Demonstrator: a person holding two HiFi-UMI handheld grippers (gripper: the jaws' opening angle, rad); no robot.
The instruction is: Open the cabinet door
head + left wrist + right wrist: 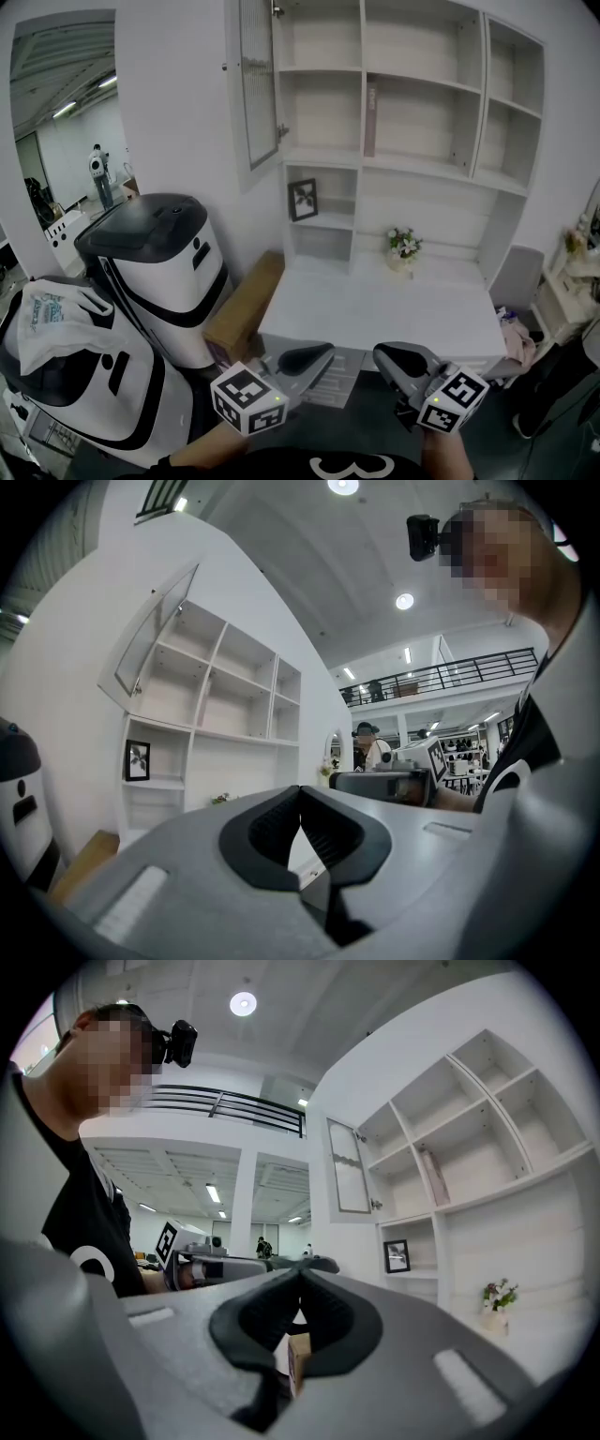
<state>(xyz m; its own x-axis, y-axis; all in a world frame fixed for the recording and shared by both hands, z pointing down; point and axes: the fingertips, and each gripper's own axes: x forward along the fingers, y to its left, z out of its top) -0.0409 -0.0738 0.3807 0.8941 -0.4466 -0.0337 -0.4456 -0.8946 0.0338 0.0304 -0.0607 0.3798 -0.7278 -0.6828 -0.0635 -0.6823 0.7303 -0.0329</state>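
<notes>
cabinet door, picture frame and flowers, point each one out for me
cabinet door (258, 89), head view, middle of its open pane
picture frame (302, 199), head view, centre of the picture
flowers (404, 244), head view, the blooms

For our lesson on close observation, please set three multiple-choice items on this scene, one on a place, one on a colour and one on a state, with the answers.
1. Where does the framed picture stand?
A on the desk top
B in a shelf compartment
C on the floor

2. What colour is the shelf unit?
A white
B brown
C black

3. How is the glass cabinet door?
A shut
B swung open
C taken off

Answers:
1 B, it stands in a small compartment below the one the door belongs to.
2 A, all its boards and back panels are white.
3 B, it stands out at an angle from the unit's front, and the shelves behind it are uncovered.
</notes>
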